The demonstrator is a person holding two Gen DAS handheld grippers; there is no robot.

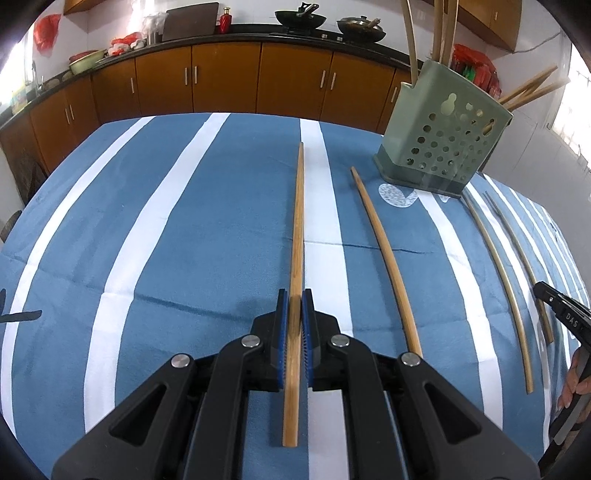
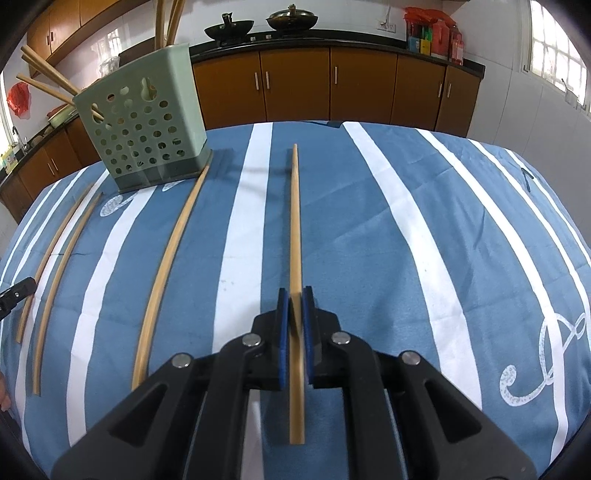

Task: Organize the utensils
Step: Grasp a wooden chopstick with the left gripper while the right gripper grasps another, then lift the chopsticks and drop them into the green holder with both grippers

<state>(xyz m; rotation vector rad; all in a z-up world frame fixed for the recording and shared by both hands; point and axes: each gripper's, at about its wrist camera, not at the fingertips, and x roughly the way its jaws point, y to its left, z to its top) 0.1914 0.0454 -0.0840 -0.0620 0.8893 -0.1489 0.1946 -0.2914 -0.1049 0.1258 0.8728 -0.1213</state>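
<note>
Kitchen with brown base cabinets (image 1: 225, 77) and woks (image 2: 291, 18) on the back counter; in front a table under a blue cloth with white stripes (image 1: 166, 229). Left gripper (image 1: 295, 299) is clamped on a wooden chopstick (image 1: 298, 221), blue pads (image 1: 282, 314) pressed to both sides of it, stick pointing away along a white stripe, its near end sticking out behind the jaws. Right gripper (image 2: 295, 297) likewise pinches a second wooden chopstick (image 2: 294, 221), jaws narrow around the stick, tip aimed at the far table edge. Green perforated utensil holder (image 1: 443, 140) stands upright on the cloth at the far side between the two grippers, several chopsticks (image 2: 44, 79) already poking out of its top and side. Loose chopsticks lie flat on the cloth: one (image 1: 388, 262) just right of the left gripper's stick, another (image 2: 170, 269) left of the right gripper's stick running up to the holder's base. In the left view the right gripper shows at the right edge beside two more sticks (image 1: 506, 284)
</note>
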